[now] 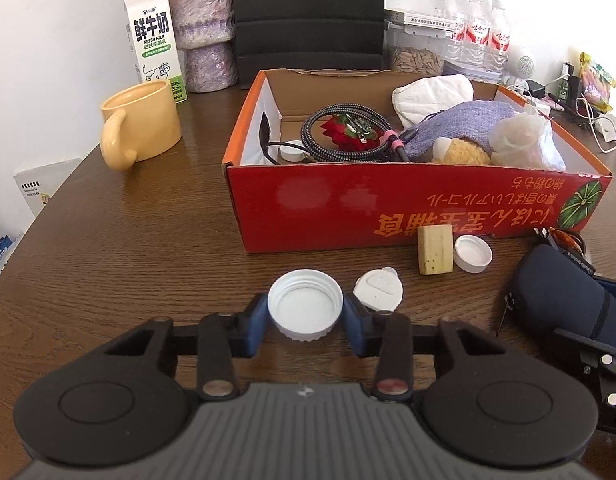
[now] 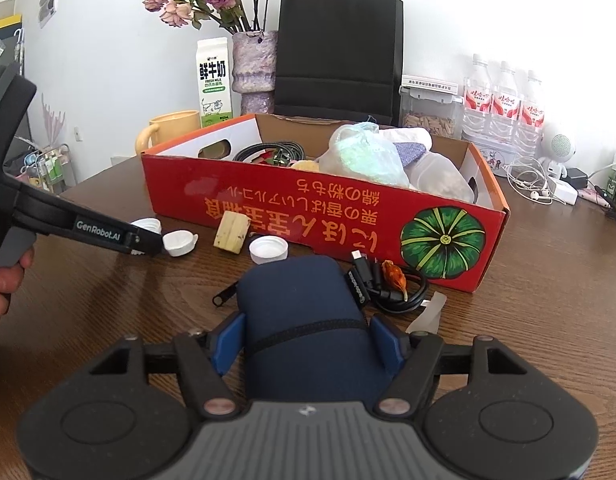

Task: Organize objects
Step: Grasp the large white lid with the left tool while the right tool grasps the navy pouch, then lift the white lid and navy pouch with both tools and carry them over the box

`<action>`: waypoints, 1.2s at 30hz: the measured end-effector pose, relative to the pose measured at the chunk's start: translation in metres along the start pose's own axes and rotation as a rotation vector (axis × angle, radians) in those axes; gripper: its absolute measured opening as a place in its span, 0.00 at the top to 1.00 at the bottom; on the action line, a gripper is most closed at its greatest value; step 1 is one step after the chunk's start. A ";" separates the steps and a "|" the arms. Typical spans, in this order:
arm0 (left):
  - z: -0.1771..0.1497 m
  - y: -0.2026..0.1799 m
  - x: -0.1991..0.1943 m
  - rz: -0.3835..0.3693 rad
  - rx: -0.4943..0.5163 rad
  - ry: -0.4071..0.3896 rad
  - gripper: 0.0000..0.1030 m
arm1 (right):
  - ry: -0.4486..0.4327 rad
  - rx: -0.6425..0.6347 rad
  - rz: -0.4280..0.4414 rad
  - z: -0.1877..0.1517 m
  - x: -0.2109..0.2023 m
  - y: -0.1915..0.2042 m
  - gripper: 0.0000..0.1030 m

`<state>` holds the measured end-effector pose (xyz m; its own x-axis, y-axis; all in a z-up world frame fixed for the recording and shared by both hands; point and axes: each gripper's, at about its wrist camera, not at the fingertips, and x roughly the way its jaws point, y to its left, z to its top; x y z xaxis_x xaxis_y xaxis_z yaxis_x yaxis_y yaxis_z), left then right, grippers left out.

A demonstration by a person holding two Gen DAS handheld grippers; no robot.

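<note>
My left gripper (image 1: 305, 320) is shut on a white bottle cap (image 1: 305, 308), held open side up just above the table, in front of the red cardboard box (image 1: 388, 208). My right gripper (image 2: 308, 340) is shut on a dark blue zip pouch (image 2: 304, 312) that rests on the table in front of the red cardboard box (image 2: 308, 216). Loose on the table before the box lie a white flip lid (image 1: 378, 289), a yellow sponge block (image 1: 435, 250) and a second white cap (image 1: 473, 253). The box holds cables, a red flower, cloth and bags.
A yellow mug (image 1: 138, 128), a milk carton (image 1: 154, 40) and a purple vase (image 1: 206, 28) stand left of the box. A black paper bag (image 2: 338, 52) and water bottles (image 2: 504, 104) stand behind it. A black cable (image 2: 392, 284) lies right of the pouch. Earphones and chargers lie far right.
</note>
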<state>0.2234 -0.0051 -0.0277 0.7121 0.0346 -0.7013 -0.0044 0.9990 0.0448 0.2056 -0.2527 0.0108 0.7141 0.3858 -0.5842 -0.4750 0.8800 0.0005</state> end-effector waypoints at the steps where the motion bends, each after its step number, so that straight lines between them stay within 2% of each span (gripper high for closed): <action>1: -0.001 -0.001 0.000 -0.004 0.005 -0.002 0.60 | 0.002 0.000 0.000 0.000 0.000 0.000 0.34; 7: -0.004 -0.002 -0.005 0.000 -0.004 -0.006 0.60 | 0.017 -0.010 -0.004 0.000 0.003 0.001 0.33; 15: -0.003 0.005 -0.024 0.006 -0.019 -0.039 0.60 | -0.009 -0.003 0.007 0.003 -0.003 0.005 0.38; 36: 0.023 0.005 -0.064 0.013 -0.021 -0.146 0.60 | -0.147 -0.084 0.003 0.052 -0.034 0.014 0.38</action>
<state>0.1945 -0.0029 0.0337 0.8066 0.0440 -0.5894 -0.0275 0.9989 0.0370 0.2010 -0.2388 0.0727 0.7769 0.4304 -0.4595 -0.5146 0.8546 -0.0695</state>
